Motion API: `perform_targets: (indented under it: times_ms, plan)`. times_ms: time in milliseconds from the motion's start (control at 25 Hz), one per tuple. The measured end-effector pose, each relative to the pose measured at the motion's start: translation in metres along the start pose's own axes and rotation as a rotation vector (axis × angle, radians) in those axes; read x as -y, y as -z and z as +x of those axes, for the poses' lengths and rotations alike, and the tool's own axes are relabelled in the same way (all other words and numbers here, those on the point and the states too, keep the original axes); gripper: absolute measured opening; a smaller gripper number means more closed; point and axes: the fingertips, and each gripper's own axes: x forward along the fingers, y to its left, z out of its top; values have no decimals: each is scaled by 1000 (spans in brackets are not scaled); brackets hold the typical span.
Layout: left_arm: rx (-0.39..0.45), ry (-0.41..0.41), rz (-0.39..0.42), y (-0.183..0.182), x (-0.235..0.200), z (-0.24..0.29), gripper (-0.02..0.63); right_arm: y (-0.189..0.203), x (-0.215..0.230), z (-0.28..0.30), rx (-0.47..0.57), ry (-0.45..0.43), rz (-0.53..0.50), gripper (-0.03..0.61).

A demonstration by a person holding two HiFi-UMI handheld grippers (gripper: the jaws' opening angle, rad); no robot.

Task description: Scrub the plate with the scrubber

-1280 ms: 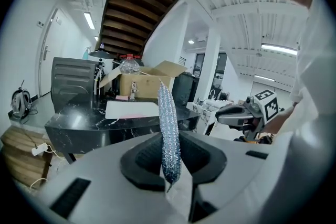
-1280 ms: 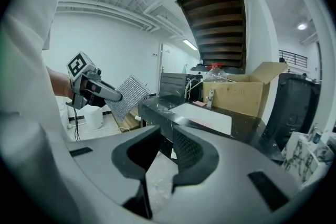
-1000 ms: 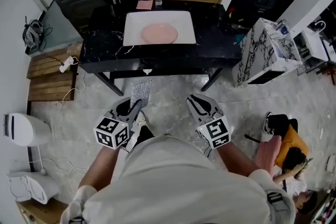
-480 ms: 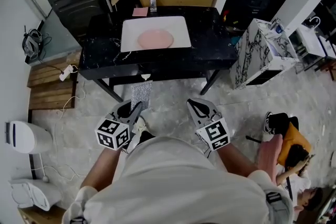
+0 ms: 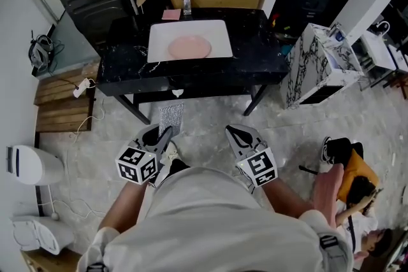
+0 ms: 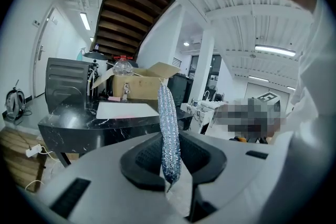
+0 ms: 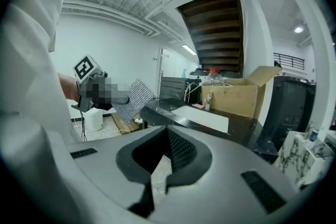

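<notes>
Barely shifted, we stood short of the surface (image 5: pixel 255 54), left gripper (image 5: pixel 162 132) pinching the scrubber (image 5: pixel 171 116), right gripper (image 5: pixel 233 132) with jaws pressed together, empty; we judged that reaching the plate (image 5: pixel 189 46) came next.

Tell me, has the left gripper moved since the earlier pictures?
No. The left gripper holds the scrubber just short of the table's front edge, as before.

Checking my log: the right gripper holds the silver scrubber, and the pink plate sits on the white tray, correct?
No: the left gripper holds the silver scrubber, as the left gripper view shows. The pink plate does sit on the white tray.
</notes>
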Motion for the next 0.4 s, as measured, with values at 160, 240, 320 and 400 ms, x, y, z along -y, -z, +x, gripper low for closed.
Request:
perform_targets:
  times_ms: [160, 240, 320, 400]
  plan:
    - [-3, -2, 1, 1, 1, 1, 72, 6, 0, -2, -5, 3, 12, 3]
    - [-4, -4, -2, 3, 1, 1, 72, 7, 0, -2, -3, 5, 16, 3]
    - [-4, -5, -5, 4, 3, 1, 72, 7, 1, -3, 1, 7, 16, 3]
    - [-3, -6, -7, 5, 5, 1, 72, 8, 3, -3, 4, 8, 17, 3]
